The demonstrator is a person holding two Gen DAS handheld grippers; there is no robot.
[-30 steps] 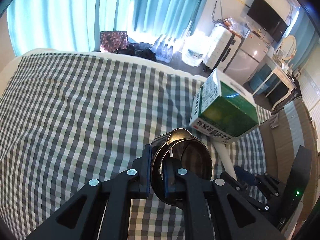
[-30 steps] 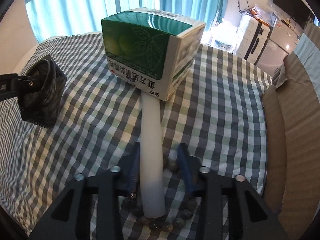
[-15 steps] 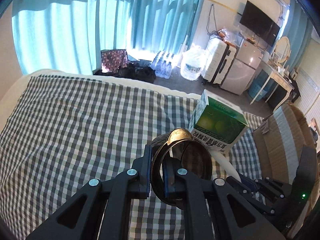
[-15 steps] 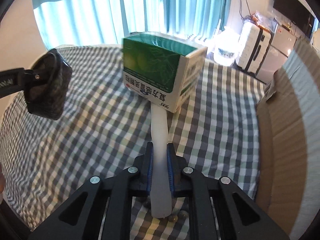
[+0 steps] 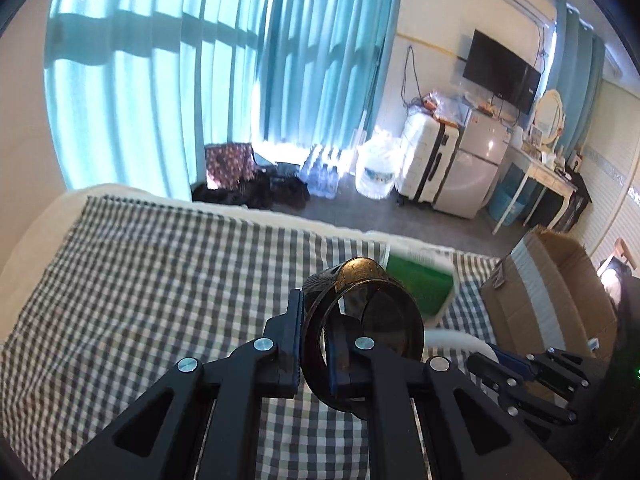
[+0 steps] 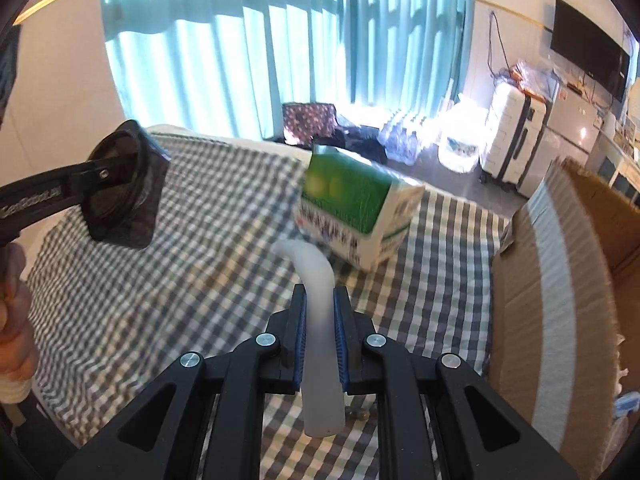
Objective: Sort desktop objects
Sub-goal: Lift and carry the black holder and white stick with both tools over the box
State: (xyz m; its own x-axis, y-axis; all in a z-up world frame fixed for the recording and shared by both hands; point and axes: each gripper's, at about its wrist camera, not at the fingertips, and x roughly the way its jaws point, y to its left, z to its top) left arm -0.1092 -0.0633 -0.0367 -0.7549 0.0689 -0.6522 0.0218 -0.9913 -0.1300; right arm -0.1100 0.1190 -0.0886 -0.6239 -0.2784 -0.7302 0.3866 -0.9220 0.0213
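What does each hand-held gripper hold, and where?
Left hand-held gripper: dark round case, by its rim. Right hand-held gripper: white tube, mid-length.

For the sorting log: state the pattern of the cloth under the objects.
Grey, green and white check cloth; clearest in the right wrist view.

Bedroom: bed (image 5: 160, 280), curtains (image 5: 200, 80), television (image 5: 500, 68)

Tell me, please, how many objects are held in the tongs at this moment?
2. The left tongs grip a dark round case with a gold-coloured piece on top. The right tongs grip a white bendy stick. Other objects may be hidden from view.
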